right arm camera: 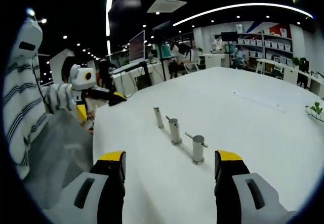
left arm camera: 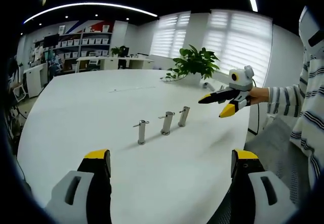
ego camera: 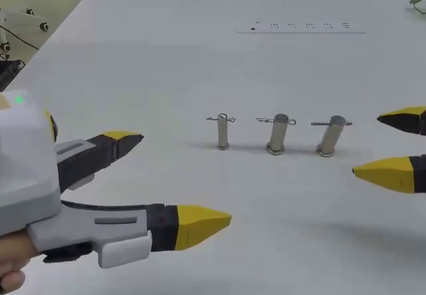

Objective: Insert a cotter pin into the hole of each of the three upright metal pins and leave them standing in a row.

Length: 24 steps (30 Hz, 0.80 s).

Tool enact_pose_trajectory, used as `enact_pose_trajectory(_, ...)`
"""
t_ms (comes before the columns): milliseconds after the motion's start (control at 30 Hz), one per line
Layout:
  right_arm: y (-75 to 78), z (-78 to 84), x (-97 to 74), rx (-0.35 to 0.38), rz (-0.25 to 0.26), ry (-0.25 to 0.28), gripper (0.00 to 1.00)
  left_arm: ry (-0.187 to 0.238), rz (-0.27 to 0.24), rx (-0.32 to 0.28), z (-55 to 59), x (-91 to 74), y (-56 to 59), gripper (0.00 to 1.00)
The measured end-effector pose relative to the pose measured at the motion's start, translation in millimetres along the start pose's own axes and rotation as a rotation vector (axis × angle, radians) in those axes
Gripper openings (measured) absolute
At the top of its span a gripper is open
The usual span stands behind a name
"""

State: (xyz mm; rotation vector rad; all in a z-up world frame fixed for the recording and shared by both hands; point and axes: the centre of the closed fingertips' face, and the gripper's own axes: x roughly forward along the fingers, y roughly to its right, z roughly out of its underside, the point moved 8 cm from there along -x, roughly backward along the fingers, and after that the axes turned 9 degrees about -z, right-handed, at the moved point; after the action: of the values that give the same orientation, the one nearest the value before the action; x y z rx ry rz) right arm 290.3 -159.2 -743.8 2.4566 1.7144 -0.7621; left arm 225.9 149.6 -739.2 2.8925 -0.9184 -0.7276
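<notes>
Left jaws: grey-and-black, yellow-tipped left gripper (ego camera: 170, 178) held low over the near white desk (ego camera: 166, 62); jaws spread wide, empty.
Right jaws: matching yellow-tipped right gripper (ego camera: 369, 144) held just beside the row's right end; jaws parted, empty.
Pins: three upright silver metal pins (ego camera: 278, 135) stood in a row mid-desk; a thin wire cotter pin (ego camera: 221, 118) seen through each top.
Far side: flat white power strip (ego camera: 299, 26) laid beyond the row.

Head view looks forward and down from the near side, my left gripper view faces in from the left, my right from the right, all three sharing the row of metal pins (ego camera: 277, 134).
</notes>
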Motion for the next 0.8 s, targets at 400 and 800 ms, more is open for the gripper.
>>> enact_pose_trajectory(400, -29.3, 31.9, -8.0, 0.158, 0.085, -0.004, 0.91, -0.051, 0.008, -0.050, 18.0, -0.8, -1.2, 0.99)
enact_pose_trajectory(800, -49.7, 42.8, -0.7, 0.178, 0.110, -0.068, 1.00, -0.112, -0.017, -0.039, 33.6, 1.7, 6.1, 0.99)
